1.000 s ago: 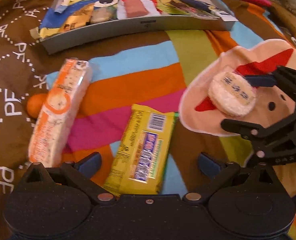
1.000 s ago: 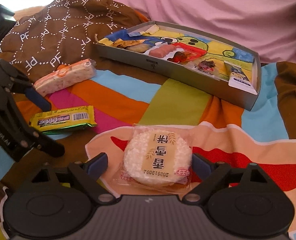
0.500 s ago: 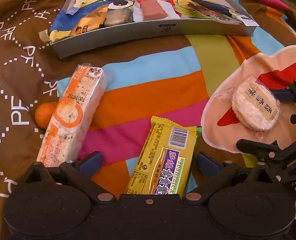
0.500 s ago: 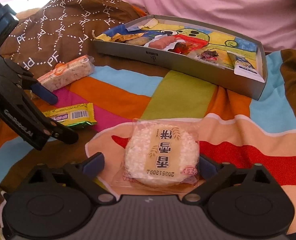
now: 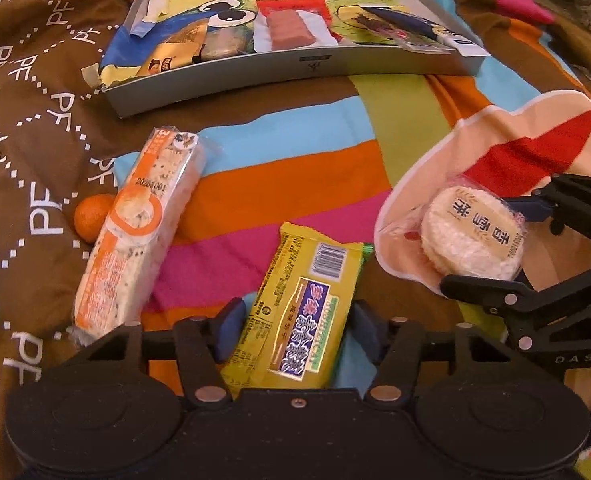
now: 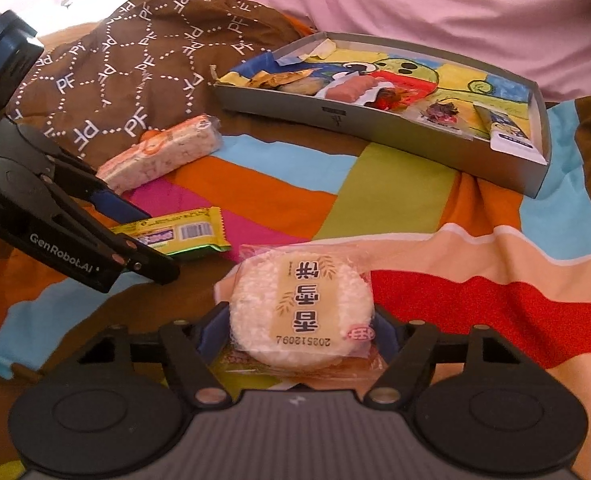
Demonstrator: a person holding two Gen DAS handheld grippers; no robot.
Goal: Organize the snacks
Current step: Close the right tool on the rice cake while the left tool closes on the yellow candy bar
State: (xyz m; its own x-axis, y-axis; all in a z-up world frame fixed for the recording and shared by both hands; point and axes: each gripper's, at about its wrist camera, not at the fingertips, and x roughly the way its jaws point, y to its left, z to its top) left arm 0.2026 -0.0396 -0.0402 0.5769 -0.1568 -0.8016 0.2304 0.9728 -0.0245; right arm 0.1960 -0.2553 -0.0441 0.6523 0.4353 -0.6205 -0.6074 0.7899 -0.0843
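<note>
Landmark: the tray [image 5: 279,68] sat at the far side of the striped bedspread [image 5: 295,176], and everything below was placed from it.
Left gripper [image 5: 293,330]: well short of the tray, pads closed in against both long edges of the yellow bar [image 5: 303,312]. A pinch, as far as I could judge; whether the bar was lifted, I could not tell.
Right gripper [image 6: 301,334]: also well short of the tray, toward its right end, pinching the rice cake [image 6: 301,306], with a second flat packet seemingly under it.
Yellow bar: lay on the stripes, near-centre in front of the tray, pointing at it.
Rice cake: over the peach patch of the bedspread, held at the edges and not sagging.
Long pack [image 5: 135,232]: loose on the bedspread in front of the tray's left end, untouched.
Orange [image 5: 93,218]: tucked just beside that pack on its far-left side, against the brown cloth [image 5: 27,120].
In the tray: a pink bar [image 5: 289,30], a few small brown-wrapped pieces at the left end, a dark packet and a blue-and-white one at the right end.
Done: several snacks already boxed.
In hand: two pickups at once!
Left: carry both to the tray, then the long pack and perhaps the orange. Roughly halfway, I judged.
</note>
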